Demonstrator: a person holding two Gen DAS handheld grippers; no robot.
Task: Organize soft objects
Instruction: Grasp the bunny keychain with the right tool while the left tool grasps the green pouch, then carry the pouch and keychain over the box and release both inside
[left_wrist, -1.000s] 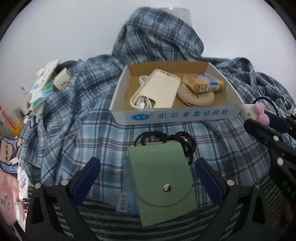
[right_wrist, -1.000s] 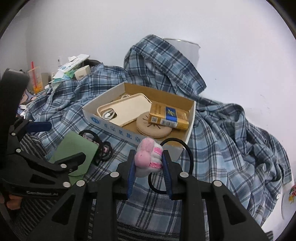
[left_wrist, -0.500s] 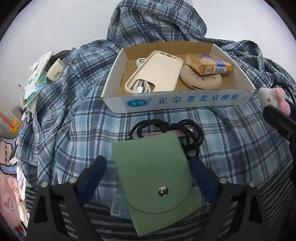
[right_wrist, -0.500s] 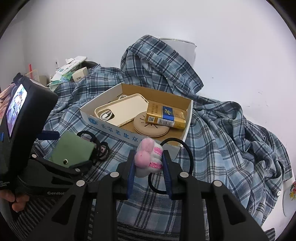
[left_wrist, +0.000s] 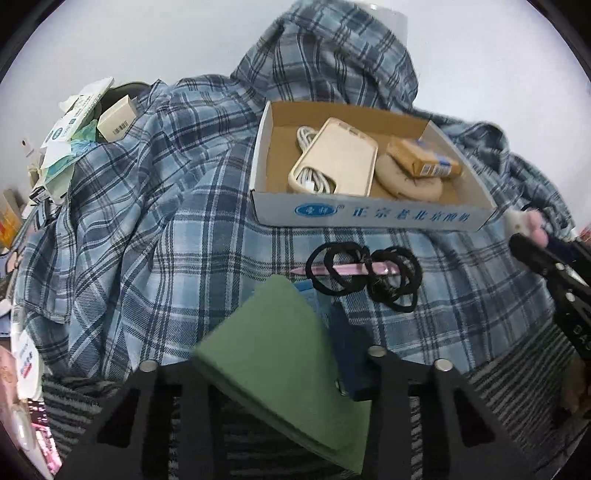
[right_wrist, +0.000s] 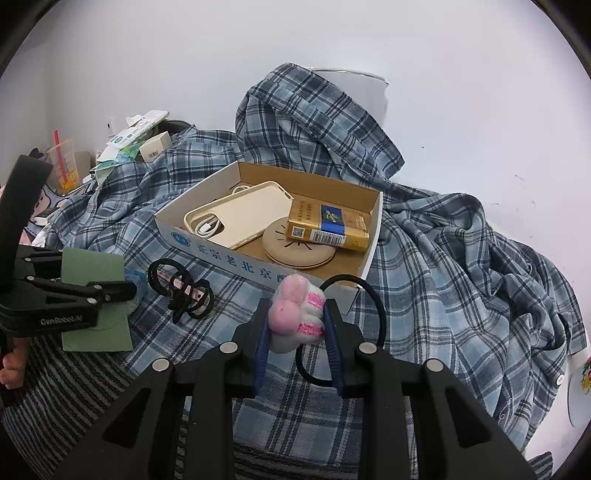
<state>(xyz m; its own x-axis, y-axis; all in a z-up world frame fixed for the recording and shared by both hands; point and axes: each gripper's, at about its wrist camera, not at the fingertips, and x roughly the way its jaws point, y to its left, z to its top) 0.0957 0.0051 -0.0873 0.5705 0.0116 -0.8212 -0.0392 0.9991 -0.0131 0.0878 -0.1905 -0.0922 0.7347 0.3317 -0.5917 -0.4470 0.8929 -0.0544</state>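
Observation:
My left gripper (left_wrist: 266, 354) is shut on a green felt pouch (left_wrist: 280, 350) and holds it tilted above the plaid cloth; both show in the right wrist view, gripper (right_wrist: 110, 291), pouch (right_wrist: 92, 266). My right gripper (right_wrist: 295, 321) is shut on a pink-and-white plush hair tie (right_wrist: 295, 314) with a black loop (right_wrist: 369, 314), just in front of the cardboard box (right_wrist: 221, 254). The box (left_wrist: 369, 218) holds a cream phone case (left_wrist: 336, 162), a cable, a round pad and a gold pack. Black hair ties with a pink clip (left_wrist: 365, 277) lie before the box.
A blue plaid shirt (right_wrist: 461, 258) covers the surface and rises behind the box. Packets and small boxes (left_wrist: 74, 129) pile at the far left, with a cup (right_wrist: 64, 162). Striped fabric (left_wrist: 517, 387) lies nearest me.
My left gripper closed on the green pouch and lifted and tilted it, uncovering the hair ties and pink clip. The right gripper stayed shut on the plush hair tie, shifting slightly.

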